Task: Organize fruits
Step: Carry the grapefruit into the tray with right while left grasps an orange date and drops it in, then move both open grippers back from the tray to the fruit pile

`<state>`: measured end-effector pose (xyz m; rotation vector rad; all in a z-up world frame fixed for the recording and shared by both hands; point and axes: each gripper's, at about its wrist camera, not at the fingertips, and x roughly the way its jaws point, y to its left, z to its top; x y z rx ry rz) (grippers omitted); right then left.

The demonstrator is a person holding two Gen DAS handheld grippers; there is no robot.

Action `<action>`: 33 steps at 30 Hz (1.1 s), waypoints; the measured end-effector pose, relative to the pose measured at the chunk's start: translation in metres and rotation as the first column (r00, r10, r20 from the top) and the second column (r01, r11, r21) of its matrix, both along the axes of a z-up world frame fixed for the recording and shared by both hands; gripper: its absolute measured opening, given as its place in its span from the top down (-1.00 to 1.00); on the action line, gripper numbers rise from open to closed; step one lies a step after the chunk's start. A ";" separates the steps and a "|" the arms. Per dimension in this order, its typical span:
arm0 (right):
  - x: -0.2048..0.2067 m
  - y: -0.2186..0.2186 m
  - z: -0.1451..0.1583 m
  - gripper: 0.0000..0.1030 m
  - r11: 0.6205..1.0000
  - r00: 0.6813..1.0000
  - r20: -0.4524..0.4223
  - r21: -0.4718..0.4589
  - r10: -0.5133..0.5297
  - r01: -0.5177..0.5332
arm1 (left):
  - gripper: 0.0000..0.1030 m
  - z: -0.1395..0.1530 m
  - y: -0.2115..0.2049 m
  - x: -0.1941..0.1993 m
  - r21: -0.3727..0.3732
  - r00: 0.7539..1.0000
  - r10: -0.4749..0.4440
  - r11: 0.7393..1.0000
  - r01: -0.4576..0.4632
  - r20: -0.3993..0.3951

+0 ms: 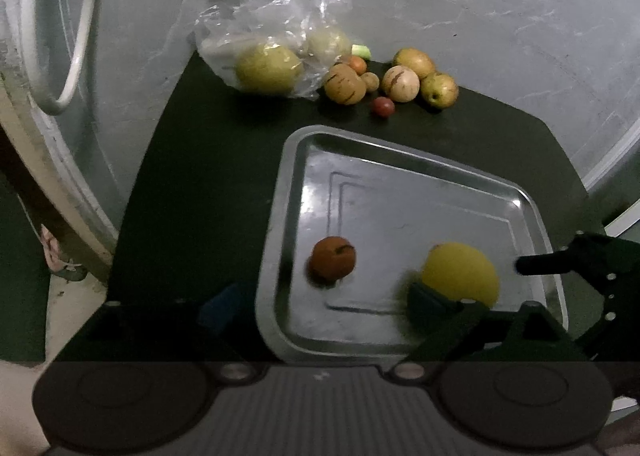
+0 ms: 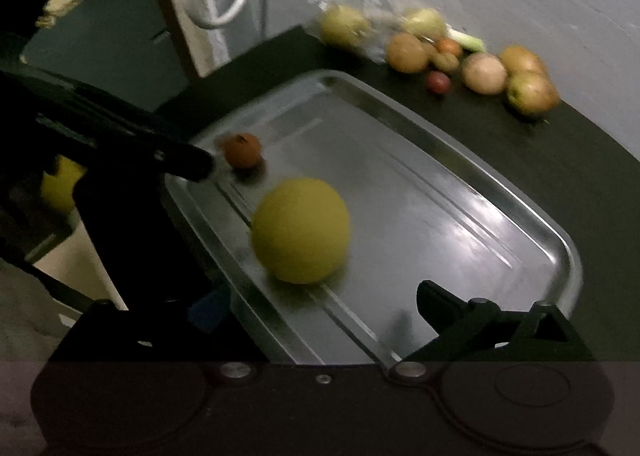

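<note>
The right gripper (image 2: pixel 316 312) hangs low over the near end of the metal tray (image 2: pixel 472 160) with its jaws wide apart and empty, the yellow fruit (image 2: pixel 300 230) lying loose on the tray just ahead of them. The left gripper (image 1: pixel 324 300) hovers at the tray's near edge, also spread and empty, close to the small orange fruit (image 1: pixel 332 264). With 2 fruits placed, the next step is likely reaching across to the pile (image 1: pixel 400 82) beside the plastic bag (image 1: pixel 276 28).

Motion blur smears the small orange fruit (image 2: pixel 241 150) — bagged fruit (image 1: pixel 267 68) veiled by crumpled plastic.
</note>
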<state>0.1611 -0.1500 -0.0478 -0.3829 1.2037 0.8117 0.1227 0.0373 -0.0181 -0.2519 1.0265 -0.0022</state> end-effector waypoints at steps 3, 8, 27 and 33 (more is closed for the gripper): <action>0.001 -0.004 0.000 -0.97 0.996 0.999 0.042 -0.086 -0.030 0.033 | -0.88 0.001 0.006 -0.001 0.002 1.000 0.008 1.000 -0.008 -0.012; 0.007 -0.018 -0.003 -0.98 0.973 0.992 0.078 -0.200 -0.104 0.118 | -0.93 0.002 0.013 0.001 -0.001 1.000 0.013 1.000 -0.013 -0.025; 0.024 -0.034 -0.003 -0.98 0.918 0.941 0.198 -0.236 -0.275 0.318 | -0.97 0.003 0.020 0.035 0.022 0.999 0.033 0.999 -0.033 -0.001; 0.027 -0.041 0.006 -0.98 0.925 0.910 0.259 -0.117 -0.323 0.362 | -0.98 0.002 0.018 0.051 0.016 0.999 0.038 0.999 -0.038 0.006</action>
